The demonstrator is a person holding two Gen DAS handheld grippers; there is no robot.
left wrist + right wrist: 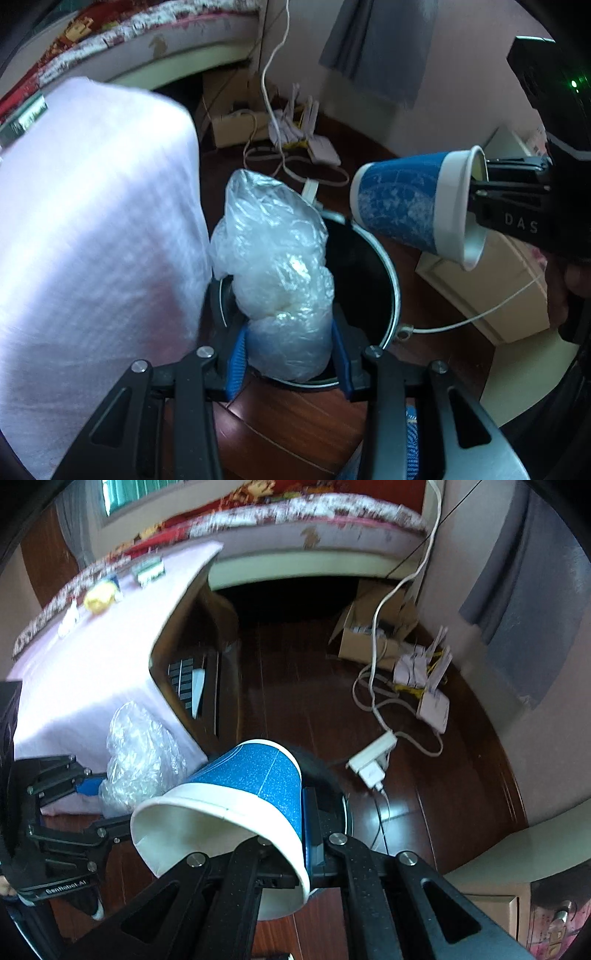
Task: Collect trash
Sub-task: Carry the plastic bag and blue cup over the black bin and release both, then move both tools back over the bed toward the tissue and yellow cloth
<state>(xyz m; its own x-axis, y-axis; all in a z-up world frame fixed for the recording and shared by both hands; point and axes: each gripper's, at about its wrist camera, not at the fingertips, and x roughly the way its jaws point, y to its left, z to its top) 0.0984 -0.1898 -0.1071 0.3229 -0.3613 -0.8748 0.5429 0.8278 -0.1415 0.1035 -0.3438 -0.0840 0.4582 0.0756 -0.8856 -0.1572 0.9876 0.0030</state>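
A crumpled plastic bag (pixel 275 273) is clamped by the left gripper (pixel 291 354) right above the trash bin (pixel 388 266); beside it, a blue paper cup (pixel 410 203) is gripped by the right gripper (pixel 295 834).

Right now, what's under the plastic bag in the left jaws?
The trash bin: its metal rim and dark interior sit directly below the plastic bag. The bag covers the bin's near-left side, and the interior is too dark to show contents.

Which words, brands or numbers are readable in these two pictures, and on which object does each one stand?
"DAS": white letters on the black body of the right gripper, cut off at the frame edge.
"GenRobot.AI": on the black body of the left gripper.
Green packet on the cloth: print too blurred to read.
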